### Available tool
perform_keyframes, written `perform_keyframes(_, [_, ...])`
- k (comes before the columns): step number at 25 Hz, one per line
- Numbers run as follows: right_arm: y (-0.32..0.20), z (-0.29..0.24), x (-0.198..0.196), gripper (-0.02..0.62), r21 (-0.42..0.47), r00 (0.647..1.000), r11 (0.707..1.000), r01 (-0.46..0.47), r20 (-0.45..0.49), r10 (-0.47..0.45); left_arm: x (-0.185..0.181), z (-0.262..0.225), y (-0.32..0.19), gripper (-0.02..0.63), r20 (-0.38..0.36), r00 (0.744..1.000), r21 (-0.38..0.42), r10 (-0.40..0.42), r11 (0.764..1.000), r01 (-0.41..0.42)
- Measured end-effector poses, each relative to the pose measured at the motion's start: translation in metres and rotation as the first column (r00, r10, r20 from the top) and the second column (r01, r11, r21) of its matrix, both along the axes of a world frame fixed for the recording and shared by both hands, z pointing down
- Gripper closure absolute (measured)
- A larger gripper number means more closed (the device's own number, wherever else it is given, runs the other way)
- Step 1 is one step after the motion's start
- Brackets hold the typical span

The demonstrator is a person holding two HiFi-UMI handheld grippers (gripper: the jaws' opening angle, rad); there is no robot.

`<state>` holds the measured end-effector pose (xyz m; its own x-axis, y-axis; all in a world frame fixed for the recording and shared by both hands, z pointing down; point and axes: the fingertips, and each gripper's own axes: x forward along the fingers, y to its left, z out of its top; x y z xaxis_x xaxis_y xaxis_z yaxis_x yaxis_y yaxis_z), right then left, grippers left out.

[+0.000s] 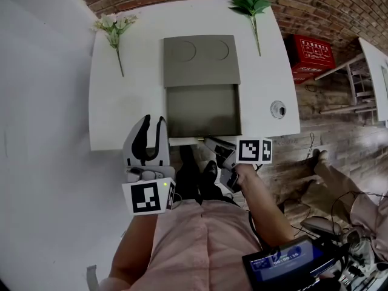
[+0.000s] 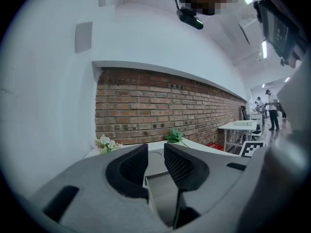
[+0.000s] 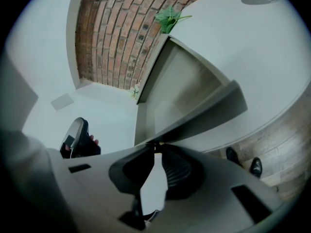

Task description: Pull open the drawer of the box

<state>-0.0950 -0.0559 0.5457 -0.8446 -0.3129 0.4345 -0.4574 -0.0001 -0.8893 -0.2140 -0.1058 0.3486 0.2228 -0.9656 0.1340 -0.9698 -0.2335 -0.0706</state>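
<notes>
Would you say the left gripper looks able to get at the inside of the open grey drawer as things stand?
Probably yes: the left gripper hovers open just left of the grey drawer, with nothing between them; the right gripper grips only its front edge.

Box (image 1: 201, 59): middle of table (image 1: 130, 111)
Drawer (image 1: 203, 111): in front of box, reaching table's front edge
Flowers (image 1: 114, 28): left of box
Leafy sprig (image 1: 250, 3): right of box

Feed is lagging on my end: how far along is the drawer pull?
Done: the drawer already stands well out of the box. In hand: the right gripper is shut on its front lip. Remaining: perhaps a little more pull, then release. The left gripper hangs open, idle.
</notes>
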Motion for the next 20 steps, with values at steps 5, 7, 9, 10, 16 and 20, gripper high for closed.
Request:
perform_keyframes(5, [0.0017, 0.0009, -0.0014, 0.543, 0.000, 1.000, 1.000, -0.003, 0.002, 0.003, 0.0005, 0.0005, -0.0008, 0.497, 0.002, 1.000, 0.002, 0.008, 1.000, -0.008])
perform_keyframes(7, [0.0025, 0.0016, -0.0016, 0.543, 0.000, 1.000, 1.000, -0.006, 0.004, 0.006, 0.0004, 0.0012, -0.0006, 0.497, -0.001, 1.000, -0.002, 0.008, 1.000, -0.008])
perform_keyframes(9, [0.0029, 0.0016, -0.0017, 0.543, -0.001, 1.000, 1.000, -0.008, 0.006, 0.008, 0.0022, 0.0013, -0.0005, 0.497, -0.012, 1.000, -0.016, 0.008, 1.000, -0.008])
perform_keyframes(10, [0.0030, 0.0015, -0.0018, 0.543, -0.001, 1.000, 1.000, -0.008, 0.006, 0.008, 0.0029, 0.0012, -0.0004, 0.497, -0.015, 1.000, -0.020, 0.009, 1.000, -0.009])
perform_keyframes(16, [0.0038, 0.0008, -0.0019, 0.543, 0.002, 1.000, 1.000, -0.007, 0.009, 0.007, 0.0013, 0.0016, 0.0007, 0.497, 0.000, 1.000, -0.003, 0.011, 1.000, -0.011])
perform_keyframes(20, [0.0050, 0.0010, -0.0019, 0.543, -0.001, 1.000, 1.000, -0.001, 0.011, 0.001, 0.0011, 0.0021, 0.0000, 0.497, -0.001, 1.000, -0.008, 0.010, 1.000, -0.010])
